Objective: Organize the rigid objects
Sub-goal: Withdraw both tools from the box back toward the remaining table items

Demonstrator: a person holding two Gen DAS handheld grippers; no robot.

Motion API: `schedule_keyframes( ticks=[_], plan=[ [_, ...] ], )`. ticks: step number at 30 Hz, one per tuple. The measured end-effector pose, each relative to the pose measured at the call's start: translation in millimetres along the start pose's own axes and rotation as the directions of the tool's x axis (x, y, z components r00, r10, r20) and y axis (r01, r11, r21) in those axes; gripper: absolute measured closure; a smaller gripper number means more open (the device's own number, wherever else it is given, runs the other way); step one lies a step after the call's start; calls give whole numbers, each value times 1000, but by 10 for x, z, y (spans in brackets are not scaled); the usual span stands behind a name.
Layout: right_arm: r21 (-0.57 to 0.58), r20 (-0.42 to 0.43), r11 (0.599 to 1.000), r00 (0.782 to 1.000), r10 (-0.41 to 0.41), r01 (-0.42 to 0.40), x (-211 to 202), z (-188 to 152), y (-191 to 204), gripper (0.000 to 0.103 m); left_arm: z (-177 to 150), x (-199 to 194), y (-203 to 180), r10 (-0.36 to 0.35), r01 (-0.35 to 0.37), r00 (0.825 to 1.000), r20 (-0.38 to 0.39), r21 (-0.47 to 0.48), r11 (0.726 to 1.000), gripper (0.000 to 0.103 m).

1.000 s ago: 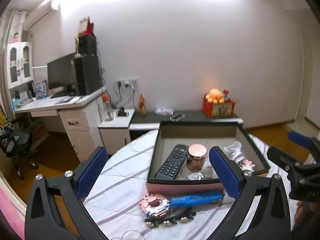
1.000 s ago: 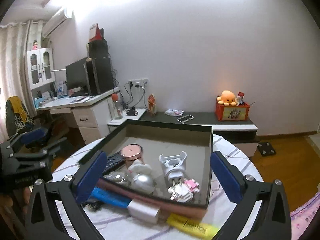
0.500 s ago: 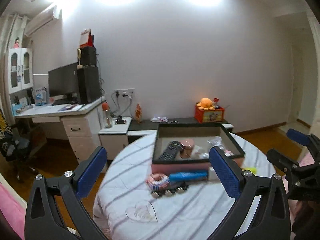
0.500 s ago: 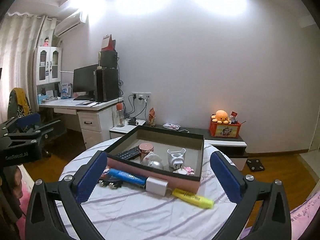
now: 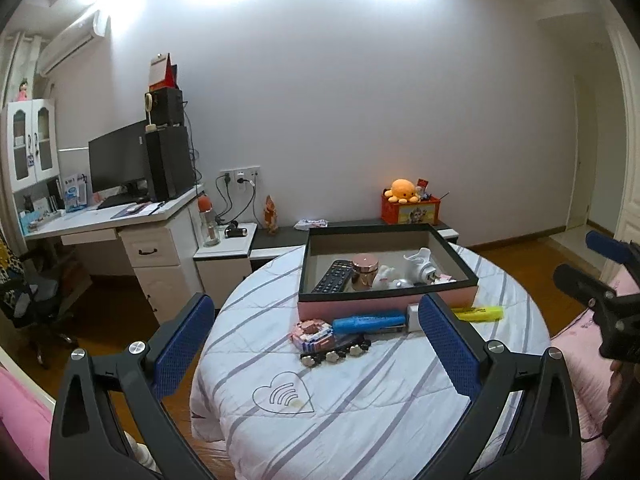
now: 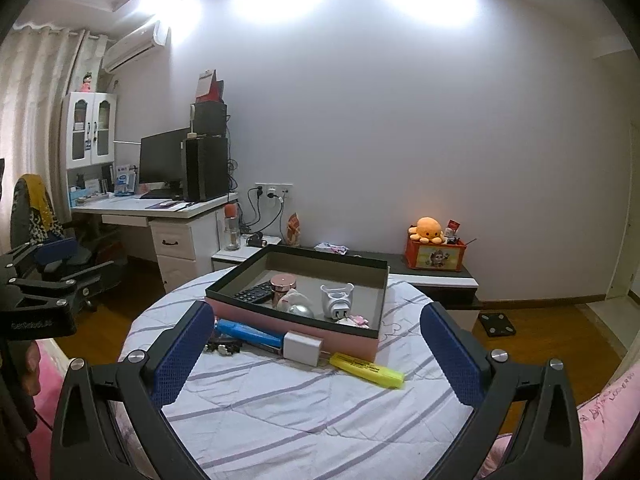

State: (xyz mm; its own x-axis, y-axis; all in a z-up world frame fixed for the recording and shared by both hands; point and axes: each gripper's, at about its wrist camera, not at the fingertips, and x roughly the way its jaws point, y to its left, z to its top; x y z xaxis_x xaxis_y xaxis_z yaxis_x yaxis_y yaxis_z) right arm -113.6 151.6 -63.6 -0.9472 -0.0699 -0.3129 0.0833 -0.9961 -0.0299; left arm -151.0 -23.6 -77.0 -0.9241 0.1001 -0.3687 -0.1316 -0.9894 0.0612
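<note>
A pink box with a black rim (image 5: 384,305) (image 6: 304,328) stands on the round striped table (image 5: 360,400) (image 6: 304,408). Inside lie a remote (image 5: 333,276), a rose-gold jar (image 5: 364,271) and a white plug holder (image 6: 337,300). In front of the box lie a blue marker (image 5: 370,321) (image 6: 248,331), a white charger (image 6: 302,348), a yellow highlighter (image 6: 366,369) (image 5: 478,313), a pink block toy (image 5: 313,334) and a black strip of bells (image 5: 335,354). My left gripper (image 5: 314,344) and right gripper (image 6: 316,354) hang open and empty, well back from the table.
A white desk with monitor and tower (image 5: 132,200) and an office chair (image 5: 28,300) stand left. A low dark cabinet with an orange toy box (image 6: 434,254) runs along the wall behind the table. Pink bedding (image 6: 600,432) lies at the right, with wooden floor around.
Both grippers have drawn back and up from the box; the table and its objects look smaller and farther. Both stay open and empty. The objects have not moved.
</note>
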Motion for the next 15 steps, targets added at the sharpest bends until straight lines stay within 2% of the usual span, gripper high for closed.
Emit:
schedule_keyframes(
  ticks=[10, 15],
  plan=[
    [24, -69, 1000, 998, -14, 16, 188, -147, -146, 0, -165, 290, 27, 19, -17, 995, -102, 15, 1000, 0],
    [42, -124, 999, 992, -17, 23, 391, -271, -244, 0, -284, 552, -13, -21, 25, 983, -180, 18, 1000, 0]
  ],
)
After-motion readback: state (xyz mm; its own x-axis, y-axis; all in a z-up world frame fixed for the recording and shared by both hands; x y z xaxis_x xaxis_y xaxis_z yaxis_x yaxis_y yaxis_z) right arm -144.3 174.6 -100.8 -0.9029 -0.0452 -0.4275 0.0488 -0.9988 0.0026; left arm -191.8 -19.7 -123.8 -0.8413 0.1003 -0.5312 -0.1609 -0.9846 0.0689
